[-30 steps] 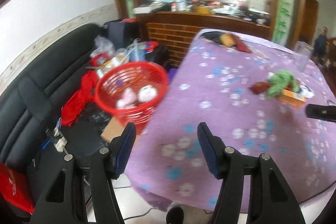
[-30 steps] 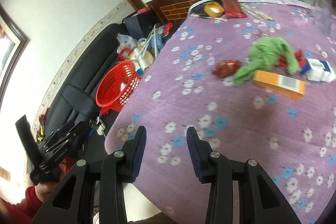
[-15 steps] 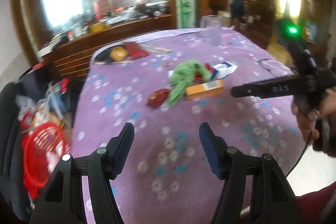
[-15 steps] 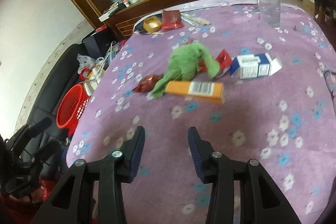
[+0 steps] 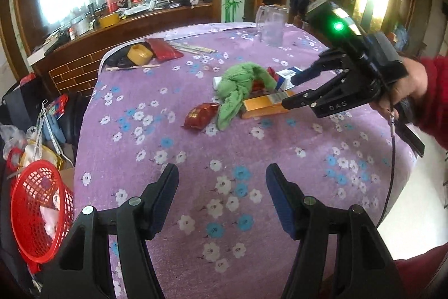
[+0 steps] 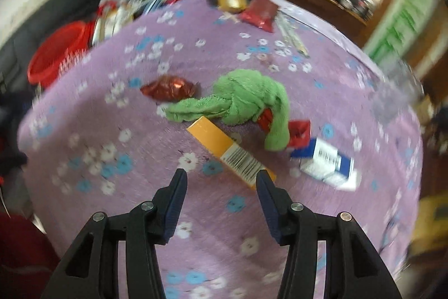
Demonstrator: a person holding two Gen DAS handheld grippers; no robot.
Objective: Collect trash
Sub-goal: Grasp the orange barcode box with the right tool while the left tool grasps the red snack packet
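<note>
The orange box (image 6: 228,151) lies flat on the purple tablecloth (image 6: 112,173), its long axis diagonal, barcode end toward my right gripper (image 6: 221,181). My jaws have just been opening; nothing is between them, the box just ahead.

My left gripper (image 5: 222,181) is released, empty.

Left wrist cam: near table (image 5: 168,131) edge, angled down-fwd across top, mid range. Right wrist cam: steeper, closer, blurred. Shared: green cloth (image 5: 240,91) (image 6: 246,100), orange box (image 5: 263,108) (image 6: 224,147), red basket (image 5: 36,217) (image 6: 58,52).
</note>
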